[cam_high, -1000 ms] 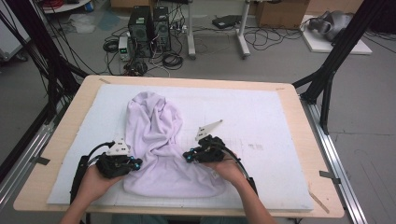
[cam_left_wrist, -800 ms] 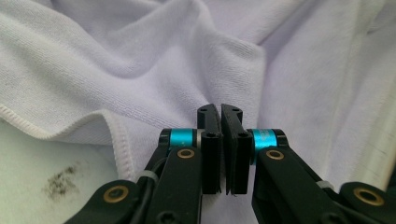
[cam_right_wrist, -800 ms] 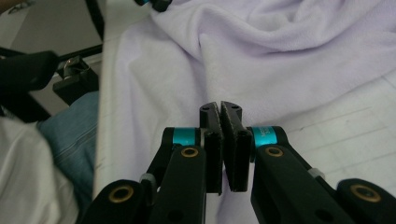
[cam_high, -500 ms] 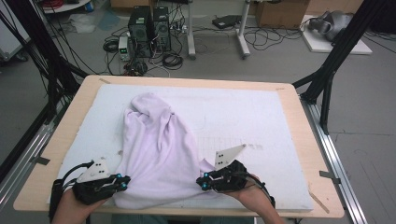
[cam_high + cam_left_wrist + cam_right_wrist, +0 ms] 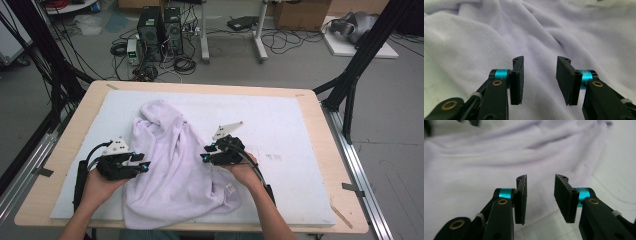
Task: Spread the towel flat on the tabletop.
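High view puts my left gripper [image 5: 142, 164] and right gripper [image 5: 205, 153] flanking the crumpled pale-lilac fleece garment [image 5: 172, 165] mid-table on the white mat [image 5: 300, 130] — jaws just opening, empty — so regrasping one layer could bunch it.

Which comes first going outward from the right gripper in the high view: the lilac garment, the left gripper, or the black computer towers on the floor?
1. Lilac garment, right beside the right gripper, to its left.
2. Left gripper, across the garment at its left edge.
3. Black computer towers, on the floor beyond the table's far edge.
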`<state>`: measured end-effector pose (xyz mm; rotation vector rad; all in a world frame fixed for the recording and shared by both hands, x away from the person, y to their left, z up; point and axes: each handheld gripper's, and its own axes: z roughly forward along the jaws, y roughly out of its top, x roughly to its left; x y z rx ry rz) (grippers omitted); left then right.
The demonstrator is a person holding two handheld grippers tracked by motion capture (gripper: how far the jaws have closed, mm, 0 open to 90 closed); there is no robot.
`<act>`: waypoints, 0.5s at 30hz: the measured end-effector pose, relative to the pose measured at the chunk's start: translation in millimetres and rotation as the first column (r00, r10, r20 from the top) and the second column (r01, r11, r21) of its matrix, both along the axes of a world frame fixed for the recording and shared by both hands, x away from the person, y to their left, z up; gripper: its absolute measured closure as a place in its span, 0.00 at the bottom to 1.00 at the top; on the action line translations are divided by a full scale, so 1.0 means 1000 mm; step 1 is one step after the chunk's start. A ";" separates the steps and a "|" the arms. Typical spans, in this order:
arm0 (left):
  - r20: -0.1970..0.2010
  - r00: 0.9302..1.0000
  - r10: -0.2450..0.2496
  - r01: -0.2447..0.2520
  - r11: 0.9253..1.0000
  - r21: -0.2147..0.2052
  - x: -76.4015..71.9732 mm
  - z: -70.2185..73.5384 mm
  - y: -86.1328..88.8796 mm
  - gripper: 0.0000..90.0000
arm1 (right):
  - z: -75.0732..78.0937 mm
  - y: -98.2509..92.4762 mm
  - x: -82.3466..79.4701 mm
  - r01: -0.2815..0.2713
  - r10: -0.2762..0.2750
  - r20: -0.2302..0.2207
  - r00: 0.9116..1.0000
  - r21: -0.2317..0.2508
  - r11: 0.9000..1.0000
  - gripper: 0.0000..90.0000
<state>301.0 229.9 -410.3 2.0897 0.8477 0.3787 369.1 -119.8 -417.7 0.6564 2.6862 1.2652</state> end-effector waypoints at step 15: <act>-0.109 0.993 0.035 -0.028 0.998 0.061 0.032 -0.024 -0.002 0.95 | -0.018 -0.004 0.022 0.055 -0.056 -0.076 0.996 -0.008 0.998 0.95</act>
